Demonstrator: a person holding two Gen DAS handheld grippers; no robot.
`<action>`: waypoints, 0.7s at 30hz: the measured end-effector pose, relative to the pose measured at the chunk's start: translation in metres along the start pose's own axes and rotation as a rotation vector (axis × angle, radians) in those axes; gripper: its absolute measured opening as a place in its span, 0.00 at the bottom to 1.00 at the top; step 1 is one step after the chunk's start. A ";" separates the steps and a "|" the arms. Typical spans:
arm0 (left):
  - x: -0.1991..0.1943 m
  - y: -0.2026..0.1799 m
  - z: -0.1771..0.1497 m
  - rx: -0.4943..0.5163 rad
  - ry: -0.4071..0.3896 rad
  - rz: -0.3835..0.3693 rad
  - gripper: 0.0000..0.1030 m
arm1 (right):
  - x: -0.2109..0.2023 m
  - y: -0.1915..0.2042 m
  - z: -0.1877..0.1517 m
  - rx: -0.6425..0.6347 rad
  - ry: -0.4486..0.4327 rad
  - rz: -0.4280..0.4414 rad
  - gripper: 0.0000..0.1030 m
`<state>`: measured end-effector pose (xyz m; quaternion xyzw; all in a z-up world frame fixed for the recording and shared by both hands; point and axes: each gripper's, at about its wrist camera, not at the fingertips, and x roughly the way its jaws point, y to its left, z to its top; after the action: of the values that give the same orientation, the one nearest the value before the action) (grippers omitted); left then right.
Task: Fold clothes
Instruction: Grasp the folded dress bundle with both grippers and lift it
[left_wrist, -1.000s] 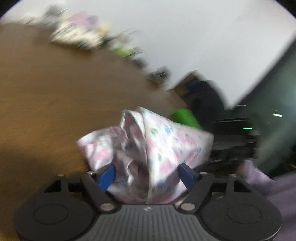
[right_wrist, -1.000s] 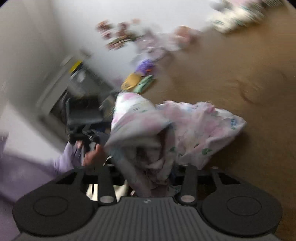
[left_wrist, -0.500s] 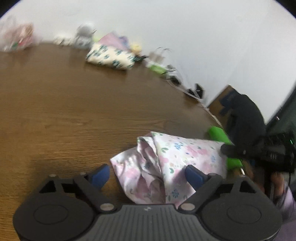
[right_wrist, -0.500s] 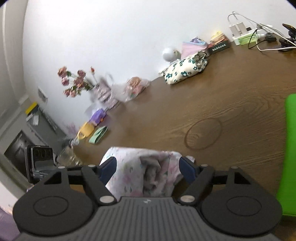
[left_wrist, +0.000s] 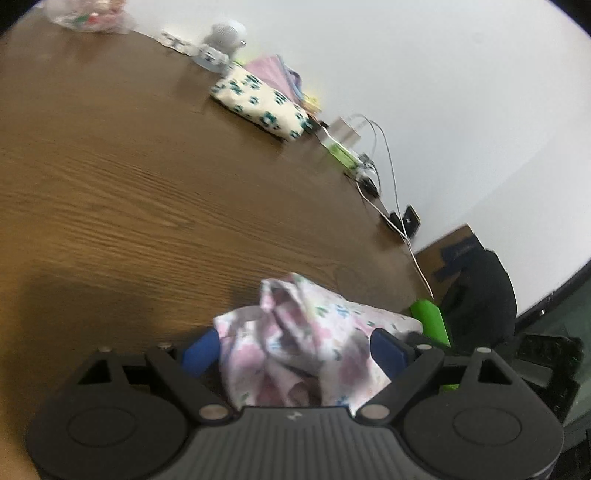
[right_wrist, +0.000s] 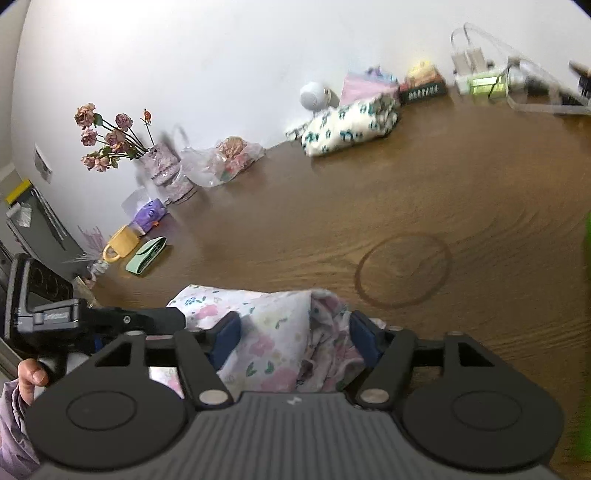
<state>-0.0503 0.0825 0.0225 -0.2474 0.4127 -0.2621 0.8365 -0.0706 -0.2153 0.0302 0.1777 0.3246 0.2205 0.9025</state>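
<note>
A crumpled white garment with pink and blue flowers (left_wrist: 303, 343) lies in a heap on the brown wooden table (left_wrist: 147, 184), near its front edge. My left gripper (left_wrist: 295, 350) straddles the heap, its blue pads spread wide on either side of the cloth. From the other side, the right gripper (right_wrist: 295, 339) also has the garment (right_wrist: 273, 332) between its blue pads. Its jaws are opening, and the cloth rests loosely between them. At the left of the right wrist view, a hand (right_wrist: 31, 376) holds the left tool's handle.
A folded white cloth with teal flowers (right_wrist: 351, 125) lies at the table's far edge, by a power strip with cables (left_wrist: 347, 147). A vase of dried flowers (right_wrist: 162, 166), a plastic bag (right_wrist: 221, 162), a yellow mug (right_wrist: 122, 243) and a green pouch (right_wrist: 147, 254) line the left side. A green object (left_wrist: 430, 321) sits near the garment.
The garment was bunched up and gripped between both pairs of pads; now the jaws have spread and the cloth has slumped onto the table. Both views have tilted up towards the far wall.
</note>
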 end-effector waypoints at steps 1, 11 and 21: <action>-0.003 0.000 -0.001 -0.001 -0.007 -0.001 0.87 | -0.007 0.002 0.001 -0.015 -0.015 -0.015 0.83; 0.020 -0.010 -0.006 0.021 0.032 -0.082 0.80 | 0.024 -0.011 -0.003 0.092 0.117 0.058 0.51; 0.005 0.010 -0.003 -0.083 -0.025 -0.080 0.78 | 0.021 -0.020 0.006 0.175 0.106 0.089 0.55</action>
<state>-0.0479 0.0862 0.0120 -0.3016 0.4027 -0.2748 0.8193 -0.0469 -0.2228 0.0144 0.2583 0.3816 0.2400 0.8544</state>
